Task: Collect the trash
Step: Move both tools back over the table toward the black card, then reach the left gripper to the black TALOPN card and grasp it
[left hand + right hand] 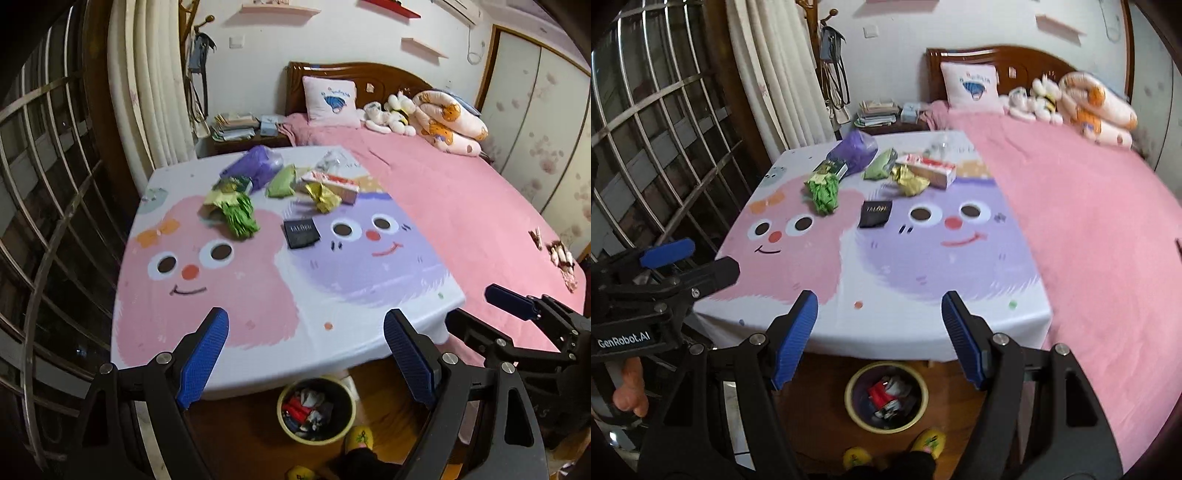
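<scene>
Trash lies on the far half of a table (258,295) covered with a cartoon cloth: a crumpled green wrapper (242,218), a black packet (302,232), a gold wrapper (323,195), a red and white box (334,182), a green pouch (282,181) and a purple bag (255,166). The same table (886,266) and black packet (875,214) show in the right wrist view. A round bin (281,417) with trash inside stands on the floor under the table's near edge. My left gripper (306,354) and right gripper (879,336) hover open and empty above that near edge, side by side.
A pink bed (461,206) with pillows and plush toys runs along the table's right side. A barred window (55,184) and curtains stand at the left. A nightstand with stacked books (236,127) sits behind the table. Yellow slippers (929,441) are next to the bin (851,406).
</scene>
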`<action>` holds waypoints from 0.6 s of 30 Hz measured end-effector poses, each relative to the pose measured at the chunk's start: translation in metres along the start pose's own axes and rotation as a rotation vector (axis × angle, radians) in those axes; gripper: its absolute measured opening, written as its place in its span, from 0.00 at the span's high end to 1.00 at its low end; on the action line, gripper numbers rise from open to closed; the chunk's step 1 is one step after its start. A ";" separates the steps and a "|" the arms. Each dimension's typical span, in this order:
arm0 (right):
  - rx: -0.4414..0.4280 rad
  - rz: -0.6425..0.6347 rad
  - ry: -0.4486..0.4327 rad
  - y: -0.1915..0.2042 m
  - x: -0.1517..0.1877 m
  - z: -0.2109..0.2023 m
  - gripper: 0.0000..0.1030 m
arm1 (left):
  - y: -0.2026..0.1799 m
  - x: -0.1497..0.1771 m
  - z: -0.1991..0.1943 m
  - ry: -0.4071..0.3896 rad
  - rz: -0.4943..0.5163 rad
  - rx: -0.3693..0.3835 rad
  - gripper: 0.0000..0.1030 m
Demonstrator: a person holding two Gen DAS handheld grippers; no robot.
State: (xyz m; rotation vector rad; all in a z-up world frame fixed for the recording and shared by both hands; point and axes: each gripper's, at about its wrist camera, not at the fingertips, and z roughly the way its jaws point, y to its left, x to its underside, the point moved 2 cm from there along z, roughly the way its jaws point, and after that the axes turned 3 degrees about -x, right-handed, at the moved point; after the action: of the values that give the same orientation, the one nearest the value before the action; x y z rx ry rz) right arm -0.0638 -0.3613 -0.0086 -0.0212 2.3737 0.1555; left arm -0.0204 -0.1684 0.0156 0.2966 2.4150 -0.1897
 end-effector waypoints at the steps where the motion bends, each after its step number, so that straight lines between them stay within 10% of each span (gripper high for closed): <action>1: 0.019 -0.018 -0.006 0.001 -0.005 -0.001 0.35 | 0.000 -0.004 0.000 -0.007 0.000 -0.007 0.15; 18: -0.026 -0.100 0.034 -0.085 -0.088 0.120 0.36 | 0.000 -0.086 0.146 0.156 -0.162 -0.038 0.15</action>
State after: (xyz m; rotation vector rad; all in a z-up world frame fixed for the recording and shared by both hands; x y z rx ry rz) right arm 0.0871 -0.4343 -0.0430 -0.1553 2.3984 0.1386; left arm 0.1337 -0.2132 -0.0377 0.1008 2.5950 -0.1993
